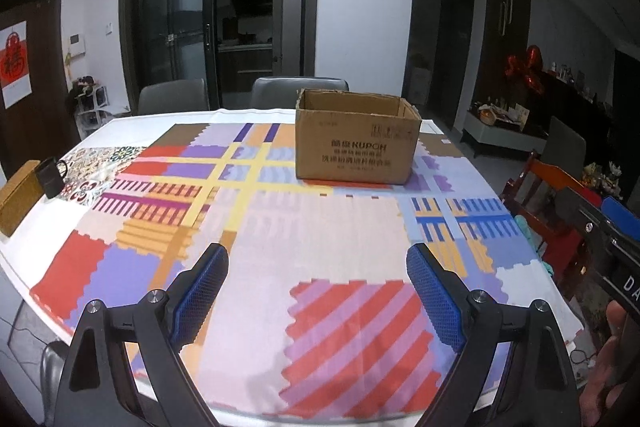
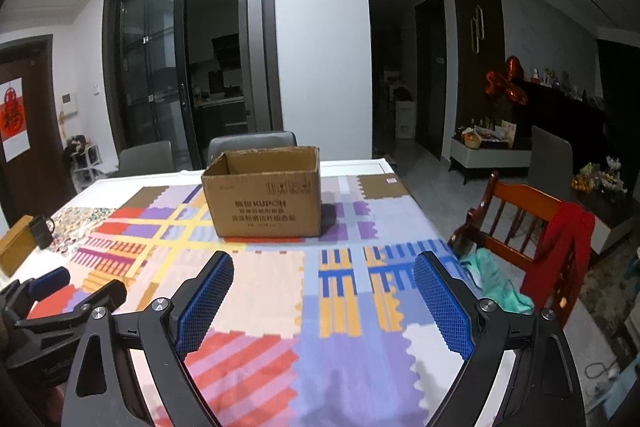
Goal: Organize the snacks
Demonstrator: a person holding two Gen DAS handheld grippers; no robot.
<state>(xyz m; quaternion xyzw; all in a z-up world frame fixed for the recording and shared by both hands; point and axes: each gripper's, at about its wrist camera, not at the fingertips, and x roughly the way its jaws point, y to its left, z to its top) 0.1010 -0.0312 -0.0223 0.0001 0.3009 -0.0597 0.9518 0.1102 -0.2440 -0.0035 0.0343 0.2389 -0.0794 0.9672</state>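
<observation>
Left gripper [image 1: 317,259]: jaws wide apart, blue pads [image 1: 202,291] facing each other, nothing between them. It hangs over the near part of the patterned tablecloth [image 1: 320,227], pointing downward at a slant.

Right gripper [image 2: 324,267]: jaws likewise wide apart and empty, over the same cloth. In the right wrist view the left gripper [image 2: 60,291] shows at about 8 o'clock, beside the right one.

Cardboard box [image 1: 357,143]: stands upright on the table toward the far edge, at 12 o'clock from both grippers, top flaps open. Its inside cannot be seen from either view. Well apart from both grippers.

No snack items can be made out on the cloth.

Other items: a dark mug [image 1: 50,177] at 9 o'clock by the left table edge, touching or just beside a tan box [image 1: 18,199]. Grey chairs [image 1: 300,91] stand behind the table at 12 o'clock. A wooden chair [image 2: 524,227] with a red garment [image 2: 560,251] at 3 o'clock.
</observation>
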